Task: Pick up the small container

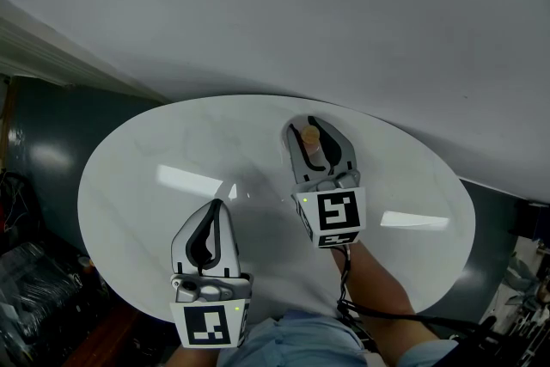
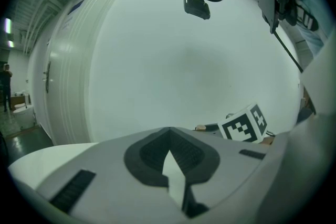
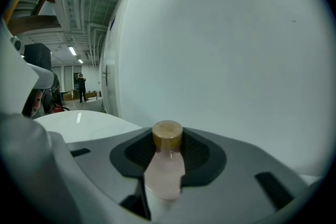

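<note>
The small container (image 1: pixel 314 145) is a pale pink bottle with a round wooden cap, and it sits between the jaws of my right gripper (image 1: pixel 316 133) over the far middle of the white oval table (image 1: pixel 129 176). In the right gripper view the container (image 3: pixel 165 168) stands upright, and the dark pads (image 3: pixel 202 157) of the right gripper (image 3: pixel 168 136) press on both its sides. My left gripper (image 1: pixel 215 205) hovers over the table's near left, jaws together and empty. The left gripper view shows its jaws (image 2: pixel 169 134) meeting at the tip, nothing between them.
A large white curved wall (image 1: pixel 344 4) rises right behind the table. Dark floor and clutter (image 1: pixel 34 271) lie off the table's left edge. A black cable (image 1: pixel 361 309) trails from the right gripper. The right gripper's marker cube (image 2: pixel 244 124) shows in the left gripper view.
</note>
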A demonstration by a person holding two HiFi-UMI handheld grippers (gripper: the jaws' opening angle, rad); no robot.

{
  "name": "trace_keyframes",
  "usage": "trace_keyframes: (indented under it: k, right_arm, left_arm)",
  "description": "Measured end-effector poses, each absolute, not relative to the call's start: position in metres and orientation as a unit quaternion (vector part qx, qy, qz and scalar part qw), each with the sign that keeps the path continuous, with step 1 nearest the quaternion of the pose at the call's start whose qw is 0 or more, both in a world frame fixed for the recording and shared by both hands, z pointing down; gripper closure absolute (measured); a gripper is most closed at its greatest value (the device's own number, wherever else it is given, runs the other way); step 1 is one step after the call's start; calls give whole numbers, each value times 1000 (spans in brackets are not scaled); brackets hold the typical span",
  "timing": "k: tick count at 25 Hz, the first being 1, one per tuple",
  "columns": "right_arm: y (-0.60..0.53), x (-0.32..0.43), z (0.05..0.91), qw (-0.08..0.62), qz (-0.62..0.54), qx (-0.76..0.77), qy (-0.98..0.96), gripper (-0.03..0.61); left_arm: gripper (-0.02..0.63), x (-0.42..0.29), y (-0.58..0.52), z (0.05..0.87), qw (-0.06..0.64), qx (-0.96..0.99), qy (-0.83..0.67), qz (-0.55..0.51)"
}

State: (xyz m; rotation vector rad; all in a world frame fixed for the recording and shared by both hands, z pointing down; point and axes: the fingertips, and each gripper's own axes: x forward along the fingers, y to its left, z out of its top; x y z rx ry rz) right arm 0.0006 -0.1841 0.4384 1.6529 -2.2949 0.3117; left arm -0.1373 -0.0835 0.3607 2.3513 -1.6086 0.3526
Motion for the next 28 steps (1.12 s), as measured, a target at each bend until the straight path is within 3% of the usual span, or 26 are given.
trace_keyframes:
  k: [20, 28]
  right_arm:
    - [-206, 24, 407, 108, 98, 566, -811, 454]
    - [-167, 27, 360, 86, 73, 575, -810, 454]
  left_arm:
    - [615, -108, -108, 350, 108, 815, -558, 108]
    - [615, -104, -80, 328, 78, 827, -550, 83]
